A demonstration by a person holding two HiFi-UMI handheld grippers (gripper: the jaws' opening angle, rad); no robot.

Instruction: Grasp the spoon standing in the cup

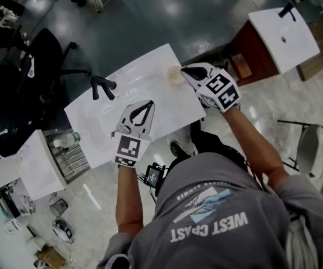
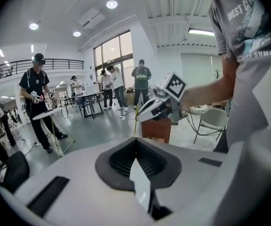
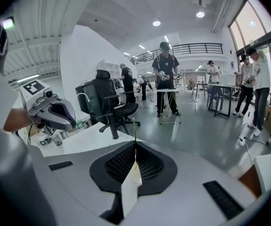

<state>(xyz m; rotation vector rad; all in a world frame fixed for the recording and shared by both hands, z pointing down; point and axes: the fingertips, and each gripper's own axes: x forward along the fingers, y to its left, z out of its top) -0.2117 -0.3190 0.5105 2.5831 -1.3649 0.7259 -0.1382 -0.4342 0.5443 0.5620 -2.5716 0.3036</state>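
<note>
The bench (image 1: 142, 74) is a white rectangular top, set at a slant in the head view, on a dark glossy floor (image 1: 167, 15). Two items stand directly on it.

1. A pale cup (image 1: 174, 75) sits at the far edge, just beside the tips of the right gripper (image 1: 185, 70) jaws. Contact cannot be confirmed.
2. A black stand (image 1: 101, 86) is upright near the far left edge, ahead and left of the left gripper (image 1: 148, 103) jaws and well apart from the cup.

In the right gripper view the bench (image 3: 81, 142) lies ahead and left of the jaws, carrying the black stand (image 3: 113, 128).
</note>
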